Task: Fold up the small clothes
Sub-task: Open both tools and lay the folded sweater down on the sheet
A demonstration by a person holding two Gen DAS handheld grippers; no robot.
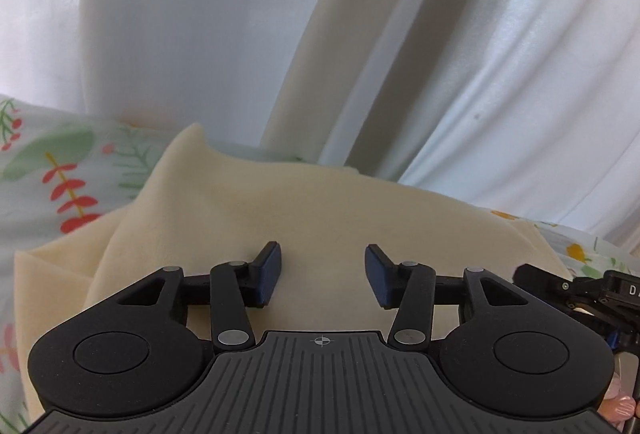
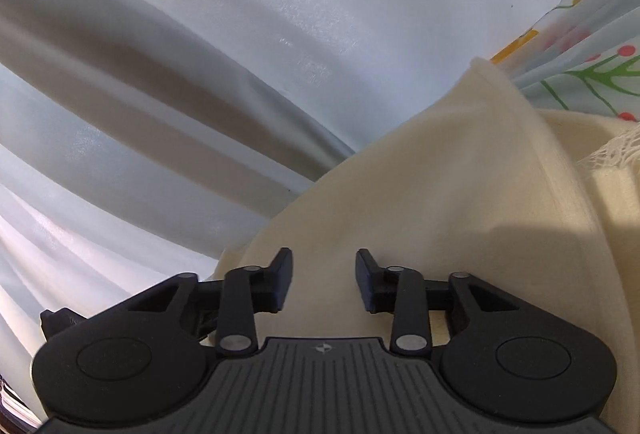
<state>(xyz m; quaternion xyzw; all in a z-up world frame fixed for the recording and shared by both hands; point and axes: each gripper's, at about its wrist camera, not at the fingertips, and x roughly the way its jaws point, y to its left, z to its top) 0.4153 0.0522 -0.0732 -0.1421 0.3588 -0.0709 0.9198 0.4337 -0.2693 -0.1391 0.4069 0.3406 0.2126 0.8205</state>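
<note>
A cream garment (image 1: 312, 210) lies folded on a floral sheet (image 1: 60, 170). My left gripper (image 1: 322, 276) is open and empty, its blue-padded fingers spread just above the cloth's middle. In the right wrist view the same cream garment (image 2: 460, 194) fills the lower right, with a lace edge (image 2: 612, 150) at the far right. My right gripper (image 2: 323, 284) is open and empty over the cloth near its left edge. Part of the right gripper (image 1: 576, 290) shows at the right edge of the left wrist view.
White and cream curtains (image 1: 280, 14) hang close behind the garment; they also fill the left of the right wrist view (image 2: 160, 74). The floral sheet (image 2: 592, 66) shows at upper right there. A fingertip (image 1: 624, 406) shows at lower right in the left wrist view.
</note>
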